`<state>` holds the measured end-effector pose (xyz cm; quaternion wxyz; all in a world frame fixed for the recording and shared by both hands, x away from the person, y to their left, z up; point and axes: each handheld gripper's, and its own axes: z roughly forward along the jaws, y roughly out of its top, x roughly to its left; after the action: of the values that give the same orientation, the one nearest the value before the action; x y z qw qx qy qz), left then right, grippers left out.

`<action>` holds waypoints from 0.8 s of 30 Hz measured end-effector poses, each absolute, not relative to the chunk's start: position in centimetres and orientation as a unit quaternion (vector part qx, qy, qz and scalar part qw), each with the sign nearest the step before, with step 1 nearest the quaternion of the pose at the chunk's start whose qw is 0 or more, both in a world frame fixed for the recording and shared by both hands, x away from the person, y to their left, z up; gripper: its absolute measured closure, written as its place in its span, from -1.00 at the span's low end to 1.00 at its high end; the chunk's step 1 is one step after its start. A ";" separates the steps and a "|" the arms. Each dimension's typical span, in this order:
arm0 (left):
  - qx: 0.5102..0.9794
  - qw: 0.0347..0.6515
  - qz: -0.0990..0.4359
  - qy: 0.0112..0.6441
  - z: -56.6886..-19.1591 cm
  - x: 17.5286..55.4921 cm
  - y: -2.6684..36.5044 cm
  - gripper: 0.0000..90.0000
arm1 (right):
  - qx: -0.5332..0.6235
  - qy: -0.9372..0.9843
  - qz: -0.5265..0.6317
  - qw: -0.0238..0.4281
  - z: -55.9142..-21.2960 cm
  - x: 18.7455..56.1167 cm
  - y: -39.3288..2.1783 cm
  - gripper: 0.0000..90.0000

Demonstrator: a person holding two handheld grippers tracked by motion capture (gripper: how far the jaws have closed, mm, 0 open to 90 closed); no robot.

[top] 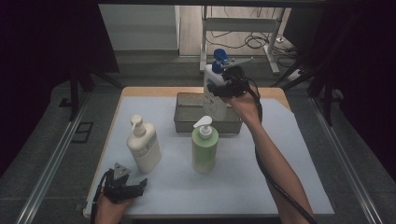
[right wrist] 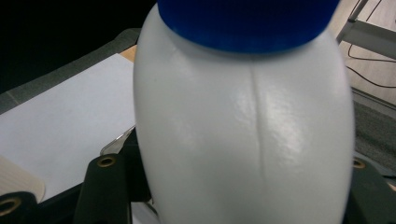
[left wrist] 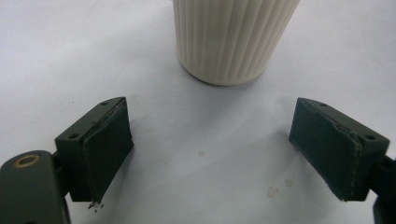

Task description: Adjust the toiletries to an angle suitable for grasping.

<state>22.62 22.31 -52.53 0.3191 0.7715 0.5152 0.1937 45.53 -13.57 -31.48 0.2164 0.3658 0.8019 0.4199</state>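
Right claw (top: 223, 88) around one of three pump bottles (top: 213, 95)

worktop (top: 289, 186): metal tray (top: 187, 114) at the back centre. held bottle (top: 215, 100) over the tray's right half, in the right gripper (top: 223, 87). pump bottle (top: 204, 145) just before the tray. ribbed bottle (top: 144, 147) left of it. left gripper (top: 125, 187) before the ribbed bottle, near the front edge.

Right gripper (top: 223, 86) raised and clamped; left gripper (top: 122, 185) rests, jaws apart.
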 end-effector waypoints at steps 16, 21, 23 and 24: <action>0.772 0.318 0.193 0.516 -52.5 22.6 22.3 -0.72 | 0.363 0.799 0.420 0.230 -33.6 47.3 -11.7 -0.11; 0.771 0.319 0.192 0.517 -52.5 22.6 22.3 -0.72 | 0.361 0.804 0.416 0.227 -34.4 47.5 -11.4 -0.11; 0.771 0.319 0.192 0.517 -52.5 22.6 22.3 -0.72 | 0.362 0.805 0.413 0.225 -34.7 47.6 -11.3 -0.11; 0.772 0.318 0.193 0.516 -52.5 22.6 22.3 -0.72 | 0.362 0.806 0.412 0.224 -34.8 47.6 -11.3 -0.11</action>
<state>22.61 22.30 -52.52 0.3183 0.7716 0.5159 0.1927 47.63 -11.32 -34.80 0.2237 0.3617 0.8059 0.4119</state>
